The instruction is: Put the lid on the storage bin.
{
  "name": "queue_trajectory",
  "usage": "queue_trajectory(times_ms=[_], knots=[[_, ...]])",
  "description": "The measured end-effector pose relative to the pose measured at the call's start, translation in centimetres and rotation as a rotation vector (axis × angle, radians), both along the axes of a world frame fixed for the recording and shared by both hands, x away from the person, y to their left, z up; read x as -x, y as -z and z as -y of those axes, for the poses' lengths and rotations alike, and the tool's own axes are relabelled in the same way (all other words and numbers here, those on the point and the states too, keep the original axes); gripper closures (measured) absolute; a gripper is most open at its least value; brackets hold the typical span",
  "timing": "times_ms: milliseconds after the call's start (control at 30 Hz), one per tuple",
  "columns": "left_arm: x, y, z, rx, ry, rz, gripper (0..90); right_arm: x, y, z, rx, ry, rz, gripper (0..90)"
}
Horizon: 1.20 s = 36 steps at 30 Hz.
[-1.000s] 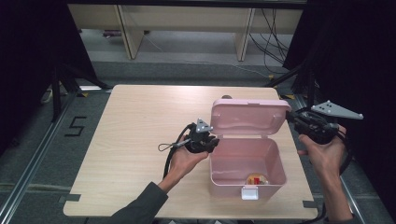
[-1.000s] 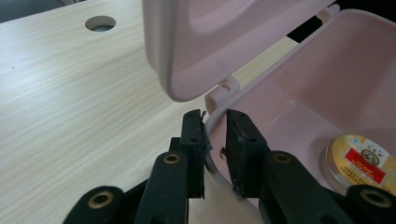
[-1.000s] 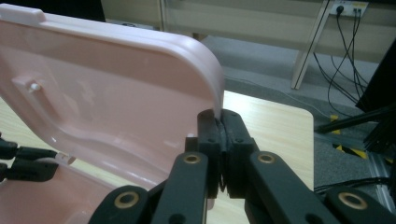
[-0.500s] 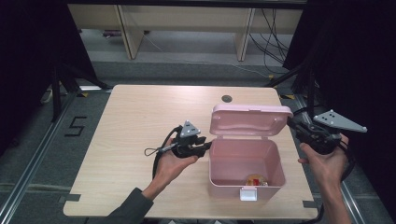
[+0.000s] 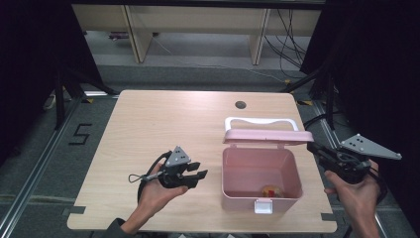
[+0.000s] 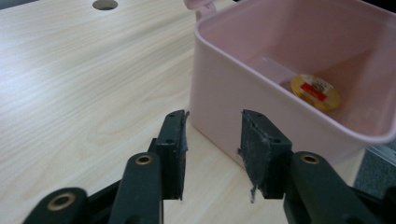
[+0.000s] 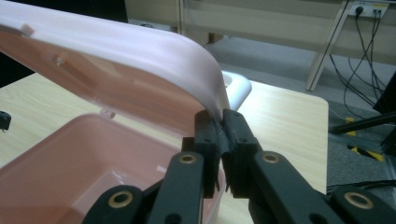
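A pink box (image 5: 233, 173) stands on the table's right half. Its lid (image 5: 267, 137) is swung partway down, and a white handle (image 5: 261, 120) shows behind it. A round yellow and red tin (image 5: 271, 190) lies on the box floor, tin (image 6: 315, 91). My right gripper (image 5: 312, 147) is at the lid's right end; up close that gripper (image 7: 223, 128) is shut on the lid's edge (image 7: 212, 100). My left gripper (image 5: 198, 176) hovers left of the box. Its jaws have just been opening, and this gripper (image 6: 214, 140) has nothing between them, facing the box wall (image 6: 219, 102).
A white latch (image 5: 264, 206) hangs at the box's front, close to the table's front edge. A round hole (image 5: 240, 104) is in the tabletop (image 5: 163, 124) behind the box. The left half of the wood is bare. Dark stands and cables flank the table.
My left gripper has drawn away from the box to the left and toward the front, with its jaws parting. The lid has tipped down from upright, and the right hand came nearer with it.
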<state>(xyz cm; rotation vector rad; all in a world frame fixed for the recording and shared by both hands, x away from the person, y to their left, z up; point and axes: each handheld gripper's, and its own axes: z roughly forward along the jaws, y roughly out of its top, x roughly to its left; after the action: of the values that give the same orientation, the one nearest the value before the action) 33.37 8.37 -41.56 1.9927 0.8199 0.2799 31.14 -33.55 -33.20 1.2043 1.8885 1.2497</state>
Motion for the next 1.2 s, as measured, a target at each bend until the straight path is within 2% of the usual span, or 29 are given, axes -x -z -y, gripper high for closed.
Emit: queue_trajectory(times_ms=[67, 100, 233, 267, 333, 367, 400, 467, 500, 600, 633, 700, 733, 800, 867, 900, 933, 967, 1000, 1100, 1133, 1167, 1200], knots=[[0.6, 0.1, -0.4, -0.004, 0.004, 0.0, 57.0, 0.3, 0.2, 0.3, 0.012, -0.02, 0.018, 85.3], [0.9, 0.2, -0.6, 0.0, 0.005, -0.004, 55.8, 0.6, 0.2, 0.2, 0.002, -0.019, -0.001, 85.3], [1.9, 0.6, -1.6, -0.007, 0.006, -0.004, 50.7, 1.3, 0.5, 0.4, -0.005, -0.028, -0.006, 84.7], [2.1, 0.7, -1.8, 0.009, -0.003, -0.007, 49.7, 1.5, 0.6, 0.5, -0.012, -0.038, -0.016, 84.5], [2.4, 1.0, -2.3, 0.011, -0.008, -0.011, 48.4, 1.8, 0.8, 0.5, -0.016, -0.048, -0.017, 84.3], [2.6, 1.0, -2.6, 0.001, -0.002, -0.012, 48.0, 2.0, 1.0, 0.6, -0.013, -0.048, -0.021, 84.1], [2.8, 1.1, -2.9, 0.013, -0.014, -0.016, 47.5, 2.2, 1.1, 0.6, -0.015, -0.047, -0.026, 84.1], [3.1, 1.2, -3.3, 0.01, -0.02, -0.014, 45.6, 2.6, 1.4, 0.7, -0.004, -0.056, -0.023, 83.7], [3.3, 1.3, -3.4, 0.006, -0.016, -0.019, 45.4, 2.8, 1.5, 0.7, -0.019, -0.063, -0.038, 83.6], [3.9, 1.7, -3.7, 0.009, -0.013, -0.016, 44.1, 3.2, 2.2, 0.8, -0.007, -0.069, -0.043, 83.2], [4.1, 1.7, -3.9, -0.014, -0.004, -0.018, 44.1, 3.2, 2.2, 0.8, -0.007, -0.069, -0.043, 83.2], [4.6, 2.0, -3.9, -0.004, -0.009, -0.026, 43.3, 3.6, 2.4, 0.8, -0.011, -0.075, -0.061, 83.0], [4.8, 2.2, -4.0, -0.006, -0.005, -0.022, 43.2, 3.7, 2.5, 0.9, 0.002, -0.078, -0.057, 83.0], [5.1, 2.3, -4.2, -0.015, -0.006, -0.019, 42.5, 4.2, 3.0, 0.9, 0.0, -0.078, -0.082, 83.0], [5.5, 2.6, -4.5, -0.007, -0.008, -0.021, 42.3, 4.2, 3.2, 1.0, 0.003, -0.084, -0.075, 83.0], [5.6, 2.6, -4.8, -0.029, 0.0, -0.021, 42.0, 4.2, 3.4, 1.0, 0.011, -0.077, -0.071, 83.0], [5.8, 2.8, -5.0, -0.021, 0.001, -0.026, 42.0, 4.3, 3.7, 1.1, -0.003, -0.092, -0.085, 83.1], [6.0, 2.9, -5.1, -0.016, -0.015, -0.025, 41.8, 4.4, 3.9, 1.2, 0.006, -0.087, -0.081, 83.2], [6.1, 3.0, -5.3, -0.021, -0.014, -0.027, 41.8, 4.4, 4.1, 1.2, -0.009, -0.097, -0.101, 83.2], [6.3, 3.2, -6.0, -0.023, -0.021, -0.03, 41.7, 4.6, 4.7, 1.2, -0.019, -0.101, -0.118, 83.8], [6.5, 3.3, -6.1, -0.013, -0.029, -0.03, 41.7, 4.8, 4.9, 1.0, -0.022, -0.097, -0.134, 83.8], [6.6, 3.4, -6.2, -0.016, -0.028, -0.024, 41.6, 4.7, 5.1, 1.1, -0.016, -0.108, -0.125, 83.8], [6.7, 3.4, -6.4, -0.023, -0.025, -0.019, 41.6, 4.8, 5.3, 1.0, -0.022, -0.102, -0.135, 83.9]])
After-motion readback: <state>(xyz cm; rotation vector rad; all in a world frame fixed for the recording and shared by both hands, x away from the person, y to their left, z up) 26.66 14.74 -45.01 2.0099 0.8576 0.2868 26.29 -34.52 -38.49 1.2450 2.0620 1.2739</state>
